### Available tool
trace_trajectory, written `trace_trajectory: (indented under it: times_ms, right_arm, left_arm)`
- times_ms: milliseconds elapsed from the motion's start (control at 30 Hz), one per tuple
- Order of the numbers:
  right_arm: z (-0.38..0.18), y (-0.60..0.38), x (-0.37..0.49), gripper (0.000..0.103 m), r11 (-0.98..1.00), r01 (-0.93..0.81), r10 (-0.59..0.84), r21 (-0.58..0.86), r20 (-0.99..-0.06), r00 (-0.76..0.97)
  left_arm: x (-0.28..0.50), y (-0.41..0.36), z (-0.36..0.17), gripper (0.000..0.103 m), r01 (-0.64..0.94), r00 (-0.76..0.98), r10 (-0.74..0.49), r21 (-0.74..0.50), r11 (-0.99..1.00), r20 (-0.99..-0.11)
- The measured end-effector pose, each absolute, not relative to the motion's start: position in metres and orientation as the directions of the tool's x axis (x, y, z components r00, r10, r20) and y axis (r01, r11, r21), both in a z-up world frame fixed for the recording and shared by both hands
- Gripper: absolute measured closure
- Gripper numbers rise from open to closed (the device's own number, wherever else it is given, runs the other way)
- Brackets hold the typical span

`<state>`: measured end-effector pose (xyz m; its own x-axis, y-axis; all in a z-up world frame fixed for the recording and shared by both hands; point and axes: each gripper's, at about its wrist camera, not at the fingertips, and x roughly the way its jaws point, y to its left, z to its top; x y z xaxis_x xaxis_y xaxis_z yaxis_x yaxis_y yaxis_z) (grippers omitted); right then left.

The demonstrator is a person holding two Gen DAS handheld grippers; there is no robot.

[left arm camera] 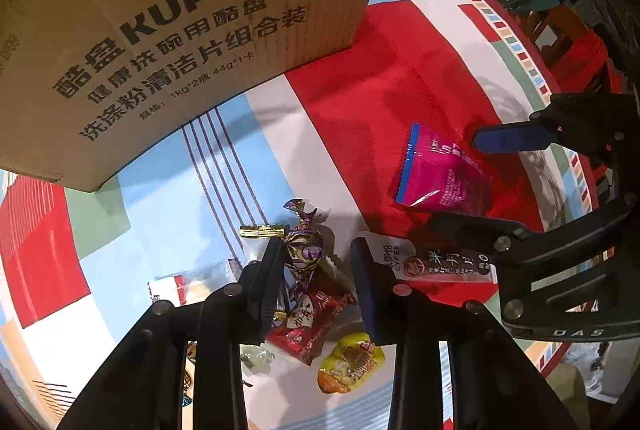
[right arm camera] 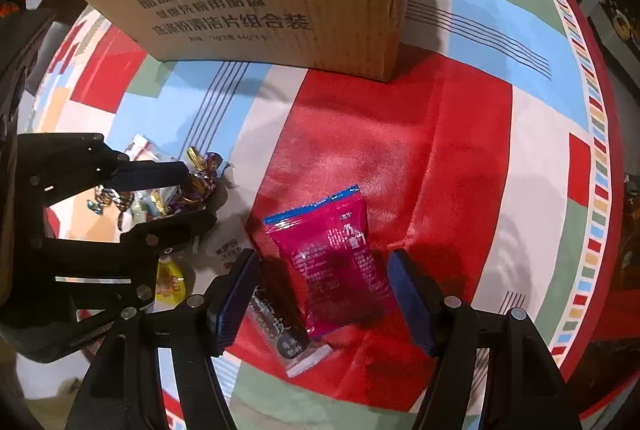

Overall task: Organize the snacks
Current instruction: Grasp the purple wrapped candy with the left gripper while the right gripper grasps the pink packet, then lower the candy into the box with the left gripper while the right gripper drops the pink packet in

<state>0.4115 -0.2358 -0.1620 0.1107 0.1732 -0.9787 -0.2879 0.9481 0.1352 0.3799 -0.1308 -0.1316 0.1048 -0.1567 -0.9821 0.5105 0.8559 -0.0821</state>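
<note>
Magenta plastic snack pouch with a blue serrated top edge lies flat on the red panel of the patchwork tablecloth, between the wide-open fingers of the right gripper, which touch nothing. Its lower left corner overlaps a clear-ended dark fruit-leather strip pack. To the left, toward the cloth's pale middle, the left gripper hovers over a small heap of sweets, its fingers parted around a purple-and-gold foil twist candy; whether the pads actually press it cannot be told. Under that gripper lie a red foil sachet, a yellow-green round jelly pack and a white-and-red wrapper. Behind everything, a brown corrugated cardboard carton printed KUPOH stands on the cloth toward its far edge, well apart from the pouch.
</note>
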Motion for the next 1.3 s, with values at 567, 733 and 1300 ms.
trace_trajectory:
  times_ms: [567, 733, 1300]
  right_arm:
    - [-0.17, -0.23, 0.41, 0.067, 0.957, -0.264, 0.153, 0.118, -0.982, 0.113]
    - [-0.161, -0.235, 0.405, 0.067, 0.959, -0.258, 0.159, 0.121, -0.979, 0.13]
    - [-0.08, -0.234, 0.39, 0.067, 0.953, -0.261, 0.223, 0.152, -0.937, 0.268]
  left_arm:
    - [0.385, -0.128, -0.136, 0.08, 0.474, 0.11, -0.172, -0.1, 0.875, -0.979]
    - [0.382, -0.119, -0.118, 0.08, 0.462, 0.135, -0.197, -0.114, 0.879, -0.971]
    - [0.357, -0.091, -0.035, 0.08, 0.448, 0.262, -0.251, -0.113, 0.887, -0.932]
